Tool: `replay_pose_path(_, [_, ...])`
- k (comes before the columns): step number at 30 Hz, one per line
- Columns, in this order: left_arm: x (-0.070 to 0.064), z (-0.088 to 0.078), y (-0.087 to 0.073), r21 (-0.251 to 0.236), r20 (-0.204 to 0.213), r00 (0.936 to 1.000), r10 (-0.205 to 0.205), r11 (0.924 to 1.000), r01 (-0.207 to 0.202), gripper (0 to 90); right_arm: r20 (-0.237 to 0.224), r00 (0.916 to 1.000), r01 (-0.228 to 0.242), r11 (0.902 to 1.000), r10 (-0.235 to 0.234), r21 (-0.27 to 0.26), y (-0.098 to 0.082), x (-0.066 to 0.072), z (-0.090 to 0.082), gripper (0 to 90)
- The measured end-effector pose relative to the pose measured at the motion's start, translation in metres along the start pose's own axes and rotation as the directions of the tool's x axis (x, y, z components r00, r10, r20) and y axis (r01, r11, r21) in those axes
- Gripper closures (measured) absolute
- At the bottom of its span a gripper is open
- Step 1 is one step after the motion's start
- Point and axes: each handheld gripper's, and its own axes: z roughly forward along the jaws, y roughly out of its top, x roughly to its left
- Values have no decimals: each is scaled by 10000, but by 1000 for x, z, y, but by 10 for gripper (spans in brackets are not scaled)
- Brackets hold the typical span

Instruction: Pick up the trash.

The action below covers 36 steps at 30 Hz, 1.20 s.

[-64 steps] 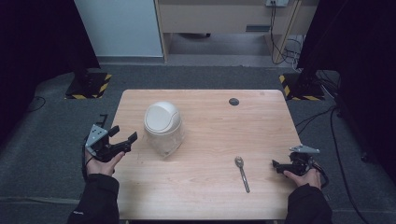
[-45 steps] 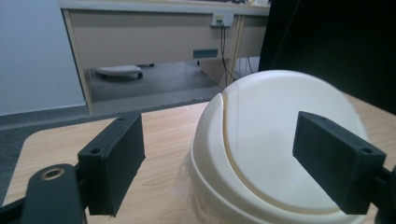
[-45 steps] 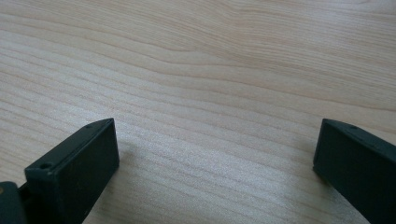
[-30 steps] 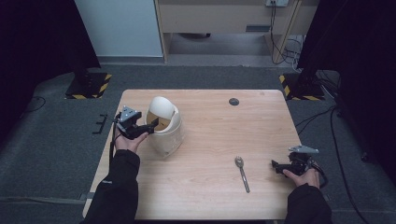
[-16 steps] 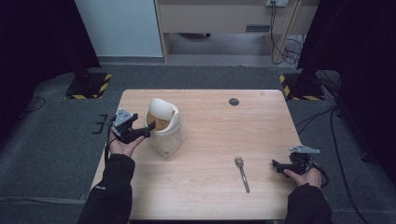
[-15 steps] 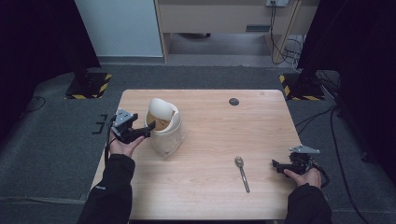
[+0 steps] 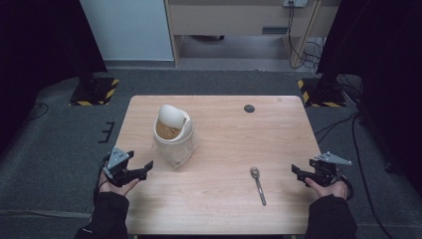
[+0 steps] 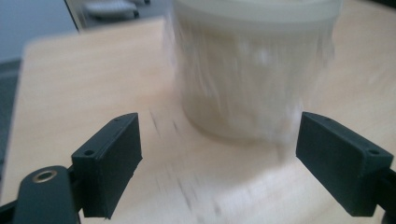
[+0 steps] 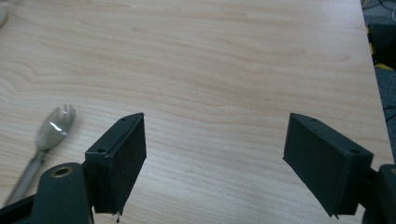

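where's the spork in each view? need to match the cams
High view: spork lies on the table, lower right of centre, bowl end away from the person, between the container and the right gripper.
Right gripper view: spork at the left edge, beside the left jaw.
Left gripper view: not in it.
Shared landmark: the light wood tabletop.

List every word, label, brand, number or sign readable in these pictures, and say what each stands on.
No readable text in any view.
Container: no label visible; its wall is motion-blurred in the left gripper view.
Spork: no marking visible.
Left claw and right claw: plain black, no lettering.
Yellow-and-black hazard stripes on the floor bases beside the table: a warning pattern, no words.
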Motion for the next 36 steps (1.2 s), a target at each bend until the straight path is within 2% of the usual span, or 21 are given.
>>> replay_pose_path(1, [0,0,0,0,0,10000,0,10000,0,139,0,10000,0,10000,0,0,0,0,0,212])
replay_pose_path(4, [0,8,-14,959,159,9998,-109,9953,94,139,-33,9999,101,9997,-102,-217,7,9,-7,214])
replay_pose_path(6, [2,15,-19,1591,34,10000,73,9872,-77,132,-184,9997,181,9994,-186,-299,10,16,-10,221])
replay_pose_path(7, [3,18,-21,2012,6,9999,161,9794,-159,127,-259,9992,299,9992,-306,-280,11,19,-11,224])
replay_pose_path(9, [6,22,-25,2505,-104,9992,387,9675,-349,128,-406,9980,467,9986,-477,-244,13,28,-12,234])
replay_pose_path(13, [7,26,-27,2658,-126,9993,345,9636,-299,133,-575,9938,939,9953,-952,-243,17,46,-11,240])
replay_pose_path(14, [7,29,-29,2858,-127,9988,465,9574,-409,132,-684,9909,1153,9932,-1163,-184,18,55,-10,247])
replay_pose_path(15, [7,29,-29,2858,-127,9988,465,9574,-409,132,-684,9909,1153,9932,-1163,-184,18,55,-10,247])
replay_pose_path(16, [7,31,-29,2975,-88,9985,544,9535,-494,132,-755,9896,1213,9925,-1221,-156,19,59,-9,255])
replay_pose_path(17, [7,35,-30,3173,-24,9979,644,9464,-603,131,-856,9874,1325,9911,-1330,-114,19,67,-7,275])
replay_pose_path(20, [7,38,-30,3130,40,9989,468,9487,-457,118,-1018,9855,1348,9907,-1357,-163,20,74,-5,293])
replay_pose_path(24, [7,40,-31,3045,101,9990,434,9515,-444,93,-1285,9818,1409,9900,-1402,-34,19,85,-1,331])
replay_pose_path(29, [5,42,-34,2893,217,9986,484,9558,-526,15,-1626,9773,1452,9882,-1357,479,13,96,8,381])
replay_pose_path(30, [5,43,-35,2815,245,9984,516,9579,-564,1,-1725,9754,1516,9856,-1370,744,10,100,13,403])
replay_pose_path(32, [5,43,-35,2796,248,9983,519,9584,-567,0,-1742,9745,1587,9832,-1414,901,9,101,15,416])
replay_pose_path(36, [5,42,-38,2567,306,9979,568,9644,-628,0,-1759,9738,1689,9761,-1438,1371,5,106,23,460])
